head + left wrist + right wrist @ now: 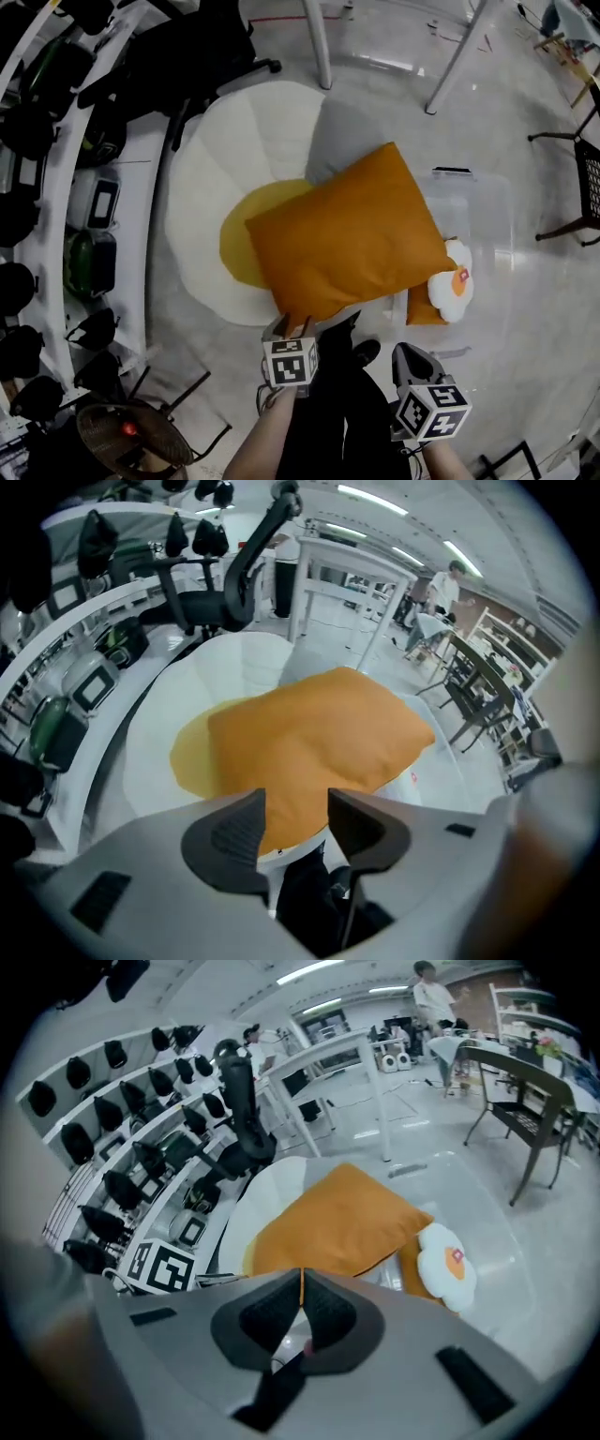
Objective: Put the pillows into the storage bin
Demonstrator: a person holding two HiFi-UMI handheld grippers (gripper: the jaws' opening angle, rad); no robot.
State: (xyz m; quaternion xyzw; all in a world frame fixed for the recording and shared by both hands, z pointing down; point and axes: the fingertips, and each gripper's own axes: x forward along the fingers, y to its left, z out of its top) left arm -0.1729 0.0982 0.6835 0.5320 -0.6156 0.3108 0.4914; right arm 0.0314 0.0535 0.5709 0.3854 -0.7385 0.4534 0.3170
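A: Pillow (347, 234), the orange one mid-frame, is it lying half over the bin (492, 211) at right?
B: Yes, with the left gripper (295, 803) spread and the right gripper (301, 1279) pressed together, empty. Ungripped, it may slide off the rim.

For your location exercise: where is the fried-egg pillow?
Head view, right of centre: the fried-egg pillow lies in the storage bin, beside the big orange pillow.

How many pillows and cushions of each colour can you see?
Orange: 2, the big orange pillow and the half-hidden orange pillow
White egg-shaped: 2, the big egg cushion and the small egg pillow
Total: 4
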